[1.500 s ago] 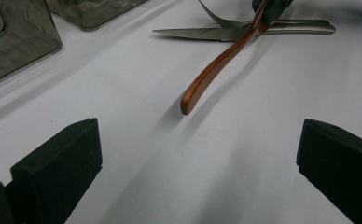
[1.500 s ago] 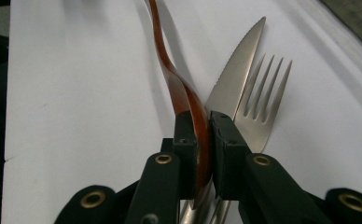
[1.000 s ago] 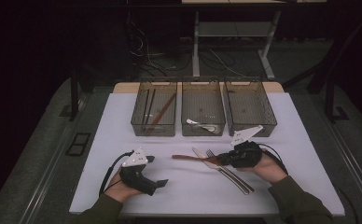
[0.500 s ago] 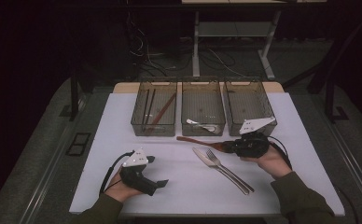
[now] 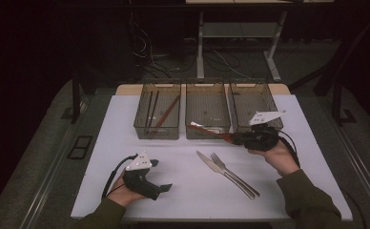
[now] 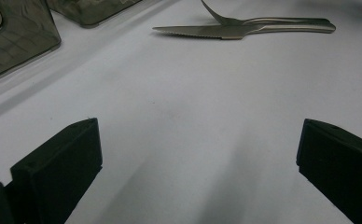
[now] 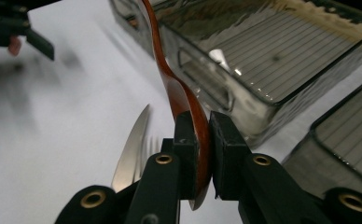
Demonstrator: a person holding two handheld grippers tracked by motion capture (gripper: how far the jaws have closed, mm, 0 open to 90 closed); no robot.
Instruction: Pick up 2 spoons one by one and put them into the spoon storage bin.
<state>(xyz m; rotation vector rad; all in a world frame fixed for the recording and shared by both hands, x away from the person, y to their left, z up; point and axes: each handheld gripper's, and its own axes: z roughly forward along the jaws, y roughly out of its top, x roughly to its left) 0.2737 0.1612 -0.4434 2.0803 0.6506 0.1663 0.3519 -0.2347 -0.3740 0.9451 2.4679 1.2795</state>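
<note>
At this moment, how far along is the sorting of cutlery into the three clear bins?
Done: long brown utensils lie in the left clear bin. In hand: the right gripper is shut on a reddish-brown wooden spoon, raised beside the middle bin. Left: the steel knife and steel fork on the white table.

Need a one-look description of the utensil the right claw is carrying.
Start at the row of three clear bins across the white table's far side. At the middle bin's front edge, the right claw is shut on a spoon. It is reddish-brown wood, unlike the steel knife and fork.
</note>
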